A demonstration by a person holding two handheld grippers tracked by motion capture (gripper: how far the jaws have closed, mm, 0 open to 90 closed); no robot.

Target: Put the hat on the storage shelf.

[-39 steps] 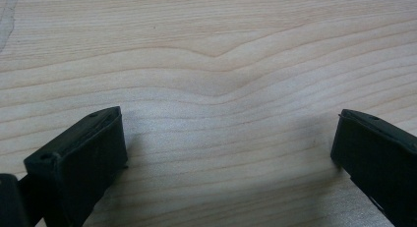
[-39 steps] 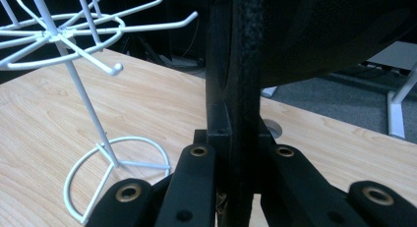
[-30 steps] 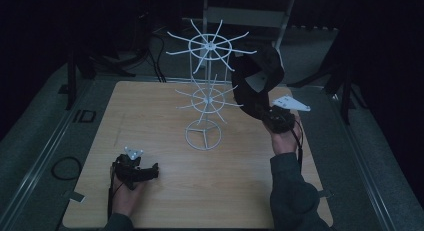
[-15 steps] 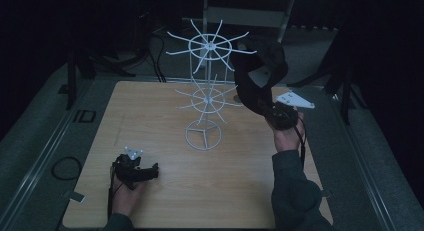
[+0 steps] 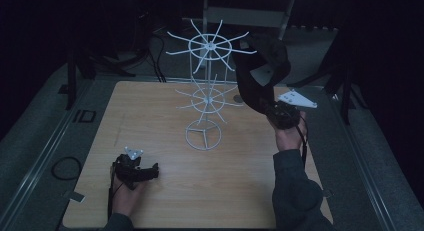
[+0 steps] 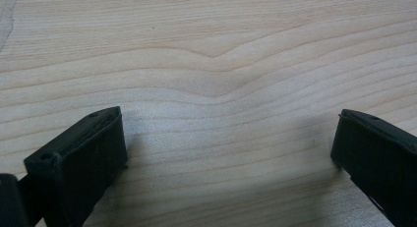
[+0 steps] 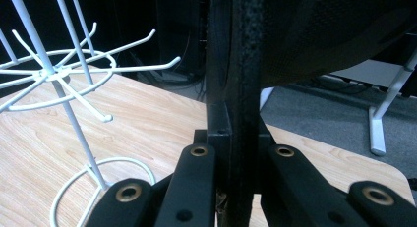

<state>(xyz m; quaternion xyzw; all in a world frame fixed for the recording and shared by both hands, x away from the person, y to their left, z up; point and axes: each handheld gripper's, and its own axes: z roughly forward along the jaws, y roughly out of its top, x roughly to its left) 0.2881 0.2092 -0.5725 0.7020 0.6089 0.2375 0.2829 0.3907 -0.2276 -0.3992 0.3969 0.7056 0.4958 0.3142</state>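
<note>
A white wire hook rack [image 5: 209, 93] stands mid-table with two tiers of spokes. My right gripper [image 5: 267, 107] is raised to the rack's right and shut on a black cap [image 5: 264, 66], which reaches up beside the top tier's hooks. In the right gripper view the cap's black edge [image 7: 243, 65] is pinched upright in the right gripper [image 7: 238, 138], with the rack [image 7: 54, 74] at the left. My left gripper [image 5: 135, 170] rests on the table near the front left. Its jaws stand wide open over bare wood in the left gripper view [image 6: 228, 138].
The wooden table [image 5: 150, 106] has rounded corners and sits on dark grey flooring. A white frame leg [image 7: 388, 114] stands behind the table's far right corner. A cable loop [image 5: 65, 167] lies off the table's left edge.
The right gripper and the black cap have shifted slightly up, toward the rack's top tier. The left gripper has kept still.
</note>
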